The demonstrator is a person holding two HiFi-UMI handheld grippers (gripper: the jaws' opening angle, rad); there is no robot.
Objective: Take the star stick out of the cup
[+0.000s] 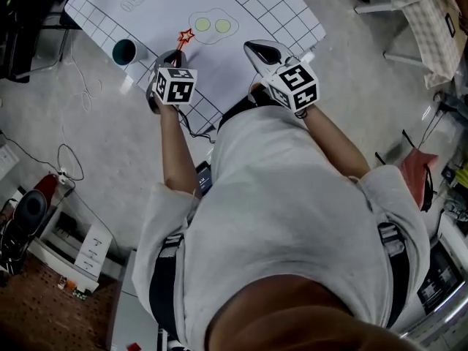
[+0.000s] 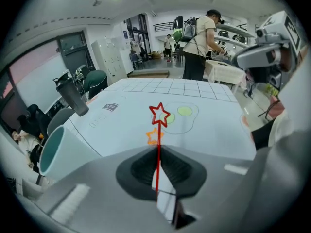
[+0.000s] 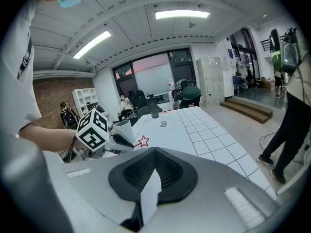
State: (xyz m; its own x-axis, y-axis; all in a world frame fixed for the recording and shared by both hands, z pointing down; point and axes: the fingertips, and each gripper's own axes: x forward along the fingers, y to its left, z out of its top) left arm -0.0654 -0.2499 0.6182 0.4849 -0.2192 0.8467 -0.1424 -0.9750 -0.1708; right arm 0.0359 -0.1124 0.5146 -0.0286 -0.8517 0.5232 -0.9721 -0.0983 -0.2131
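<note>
Head view: a person in a white shirt leans over a white desk [image 1: 241, 6] printed with a grid, holding 2 sets of tongs, each with a cube of square markers. The left tongs [image 1: 174, 55] are clamped on the thin red star stick [image 1: 186, 36], whose star end points away from the person, over the desk and near a printed outline with 2 green circles [image 1: 212, 26]. The stick is clear of the cup [image 1: 126, 51], a white cup with a teal inside that stands to the left, near the desk's edge. The right tongs [image 1: 252, 47] hang over the desk to the right, well apart from both. Left gripper view: the left tongs [image 2: 158, 154] are pressed together on the stick's shaft, and the star stick [image 2: 159, 114] rises straight from between them. An orange star shape [image 2: 153, 136] shows just below the red star. The cup [image 2: 58, 152] sits at the left, apart from the stick, and a person with a backpack [image 2: 199, 38] stands beyond the desk. Right gripper view: the right tongs [image 3: 154, 154] are together with nothing between them. Past them, the left tongs' marker cube [image 3: 92, 130], the cup [image 3: 122, 127] and the red star [image 3: 143, 141] show over the desk.
</note>
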